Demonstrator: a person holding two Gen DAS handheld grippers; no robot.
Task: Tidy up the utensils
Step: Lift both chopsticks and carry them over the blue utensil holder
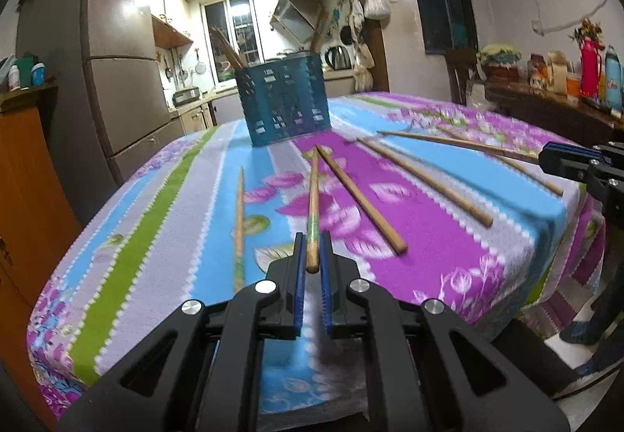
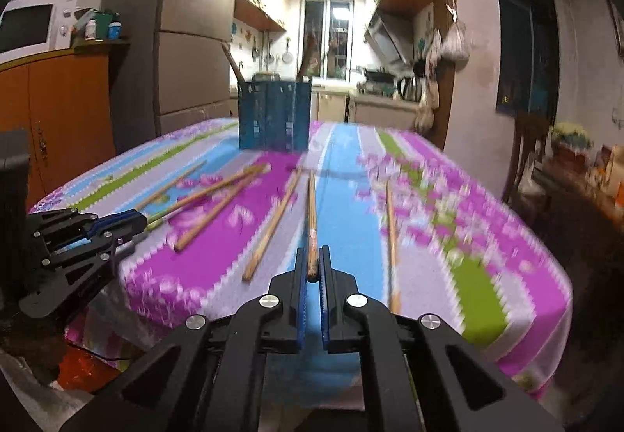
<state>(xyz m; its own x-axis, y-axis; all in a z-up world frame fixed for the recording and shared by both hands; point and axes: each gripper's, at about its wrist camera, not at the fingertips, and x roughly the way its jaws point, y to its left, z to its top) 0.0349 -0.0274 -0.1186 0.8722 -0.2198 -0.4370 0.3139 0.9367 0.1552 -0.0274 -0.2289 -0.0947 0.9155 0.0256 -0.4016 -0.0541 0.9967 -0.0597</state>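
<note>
Floral cloth (image 1: 448,237) is covering the table; both grippers are each pinching one chopstick: left gripper (image 1: 312,256) and right gripper (image 2: 312,264). Some chopsticks are standing in the blue holder (image 1: 282,104) already, and four loose chopsticks (image 1: 360,198) are lying waiting.

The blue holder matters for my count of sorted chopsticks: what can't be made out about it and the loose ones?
- Blue holder: its walls hide the inside in both views; only a few stick tops show.
- Right wrist view: motion blur smears the loose chopsticks.
- Left wrist view: the right gripper covers one chopstick's end.
</note>
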